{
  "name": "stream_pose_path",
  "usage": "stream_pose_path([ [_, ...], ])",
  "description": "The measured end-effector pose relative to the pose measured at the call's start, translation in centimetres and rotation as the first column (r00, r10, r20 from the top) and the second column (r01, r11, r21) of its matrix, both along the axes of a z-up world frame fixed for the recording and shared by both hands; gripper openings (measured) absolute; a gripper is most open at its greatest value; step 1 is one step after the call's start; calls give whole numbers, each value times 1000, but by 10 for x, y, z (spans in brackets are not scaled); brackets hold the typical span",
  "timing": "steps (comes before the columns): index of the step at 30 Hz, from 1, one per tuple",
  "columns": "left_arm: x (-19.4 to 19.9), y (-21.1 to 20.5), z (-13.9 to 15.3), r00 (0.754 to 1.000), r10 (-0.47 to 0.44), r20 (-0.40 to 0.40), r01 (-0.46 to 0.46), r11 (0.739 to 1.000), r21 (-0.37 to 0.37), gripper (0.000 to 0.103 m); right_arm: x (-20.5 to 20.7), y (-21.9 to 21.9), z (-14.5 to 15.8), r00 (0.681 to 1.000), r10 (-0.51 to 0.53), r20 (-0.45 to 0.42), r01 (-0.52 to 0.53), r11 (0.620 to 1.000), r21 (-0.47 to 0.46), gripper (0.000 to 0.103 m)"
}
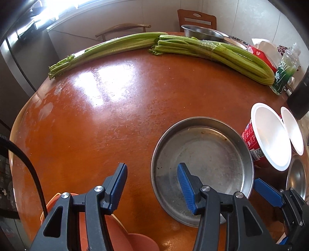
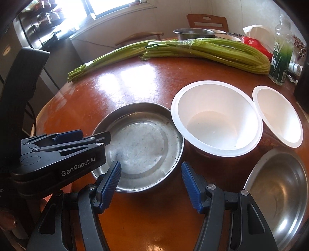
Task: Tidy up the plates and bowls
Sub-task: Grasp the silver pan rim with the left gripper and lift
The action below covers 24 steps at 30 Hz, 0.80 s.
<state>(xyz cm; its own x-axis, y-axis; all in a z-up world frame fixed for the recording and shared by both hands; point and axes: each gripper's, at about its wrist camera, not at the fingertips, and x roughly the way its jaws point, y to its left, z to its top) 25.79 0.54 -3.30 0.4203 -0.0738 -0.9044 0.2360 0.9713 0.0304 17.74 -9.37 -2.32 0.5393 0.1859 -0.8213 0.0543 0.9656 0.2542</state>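
A round steel plate (image 1: 202,152) (image 2: 139,146) lies on the brown table near its front edge. My left gripper (image 1: 152,183) is open, its right finger over the plate's left part, its left finger over bare table. My right gripper (image 2: 151,183) is open and empty just in front of the plate's near rim; one blue finger of it shows in the left wrist view (image 1: 267,192). The left gripper shows in the right wrist view (image 2: 83,139) at the plate's left rim. Two white paper bowls (image 2: 216,119) (image 2: 278,115) stand right of the plate. A steel bowl (image 2: 278,193) sits at the near right.
Two celery bunches (image 1: 212,56) (image 1: 108,50) lie across the far side of the table. Behind them are a steel basin (image 1: 202,33), a red tissue pack (image 2: 255,44) and a green-labelled bottle (image 2: 280,56). Wooden chairs (image 1: 197,18) stand beyond. An orange stool (image 1: 119,235) is below the table's front edge.
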Motion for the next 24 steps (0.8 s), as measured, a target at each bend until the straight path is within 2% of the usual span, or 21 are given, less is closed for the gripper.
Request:
stream_pose_path([
  [7, 8, 2, -12, 999, -1, -46, -1, 999, -36, 52, 7, 3, -8, 1000, 6, 0, -7, 1000, 22, 67],
  [10, 7, -1, -12, 1000, -3, -30, 3, 1000, -13, 41, 7, 1, -11, 1000, 18, 17, -19, 998, 58, 63],
  [12, 6, -2, -12, 999, -16, -27, 15, 1000, -20, 37, 7, 1, -11, 999, 26, 30, -27, 998, 56, 56],
  [18, 2, 0, -8, 1000, -7, -20, 6, 1000, -25, 35, 5, -4, -11, 999, 21, 45, -25, 995, 94, 55],
  [24, -12, 6, 14, 999, -5, 38, 6, 999, -39, 35, -4, -5, 5, 996, 25, 86, -36, 992, 123, 55],
])
